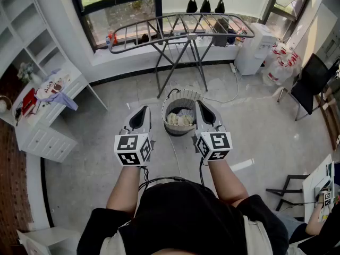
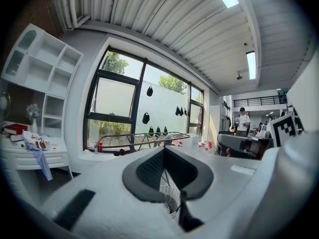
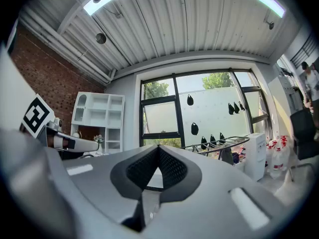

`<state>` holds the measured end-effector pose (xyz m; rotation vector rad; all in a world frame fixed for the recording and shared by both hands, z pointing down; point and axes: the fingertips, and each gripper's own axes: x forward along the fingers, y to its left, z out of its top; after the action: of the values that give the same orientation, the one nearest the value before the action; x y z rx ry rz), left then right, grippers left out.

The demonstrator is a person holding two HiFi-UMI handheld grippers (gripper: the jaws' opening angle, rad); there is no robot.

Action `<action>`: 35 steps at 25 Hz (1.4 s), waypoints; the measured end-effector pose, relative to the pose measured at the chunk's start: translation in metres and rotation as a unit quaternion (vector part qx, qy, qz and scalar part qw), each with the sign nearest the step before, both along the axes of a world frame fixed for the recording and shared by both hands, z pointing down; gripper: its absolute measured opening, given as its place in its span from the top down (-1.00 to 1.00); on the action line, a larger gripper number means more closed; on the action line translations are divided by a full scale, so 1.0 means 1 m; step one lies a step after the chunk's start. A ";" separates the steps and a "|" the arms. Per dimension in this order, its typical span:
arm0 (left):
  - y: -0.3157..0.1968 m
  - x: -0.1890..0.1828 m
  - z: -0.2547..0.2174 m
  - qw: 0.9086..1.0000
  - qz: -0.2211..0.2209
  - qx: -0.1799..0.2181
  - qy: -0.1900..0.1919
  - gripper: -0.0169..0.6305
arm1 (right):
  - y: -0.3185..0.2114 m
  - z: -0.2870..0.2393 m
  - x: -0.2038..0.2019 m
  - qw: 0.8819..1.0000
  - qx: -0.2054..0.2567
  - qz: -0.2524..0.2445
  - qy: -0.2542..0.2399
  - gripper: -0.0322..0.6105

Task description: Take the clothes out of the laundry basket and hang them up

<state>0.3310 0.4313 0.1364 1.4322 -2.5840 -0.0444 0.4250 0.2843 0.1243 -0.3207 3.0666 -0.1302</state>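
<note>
The drying rack stands open at the far side, under the window, with grey rails and crossed legs. Three small black things hang in a row at its far edge; I cannot tell what they are.

Nearer than the rack, on the floor, is one round white laundry basket with a slatted wall. It stands upright, in the middle between the two grippers in the head view.

The left gripper and the right gripper are held side by side in the air, one at each side of the basket, and touch nothing. On both, the jaws are pressed together at the tips and nothing is between them. Each gripper carries one cube with square markers.

The clothes lie inside the basket, low down, as a pale cream and white bunch. How many pieces there are I cannot tell.
</note>
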 end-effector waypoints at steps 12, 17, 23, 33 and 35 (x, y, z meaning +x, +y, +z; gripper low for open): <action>0.009 -0.021 0.003 1.000 -0.007 -0.003 0.004 0.92 | 0.006 0.003 -0.018 1.000 0.010 0.004 0.012 0.86; 0.012 -0.034 0.008 1.000 0.003 -0.004 0.008 0.92 | 0.012 0.004 -0.032 1.000 0.015 0.011 0.016 0.86; 0.013 -0.049 0.021 1.000 0.025 -0.009 0.016 0.92 | 0.014 0.011 -0.043 0.999 0.014 0.032 0.021 0.86; -0.001 -0.074 0.028 0.999 0.047 -0.008 0.015 0.92 | 0.002 0.021 -0.065 0.998 0.020 0.050 0.027 0.86; -0.009 -0.081 0.028 0.999 0.047 -0.012 0.009 0.92 | -0.006 0.022 -0.073 0.998 0.020 0.049 0.026 0.86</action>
<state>0.2503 0.4221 0.1648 1.5366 -2.4908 -0.0127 0.3515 0.2784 0.1464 -0.4794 3.0913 -0.0575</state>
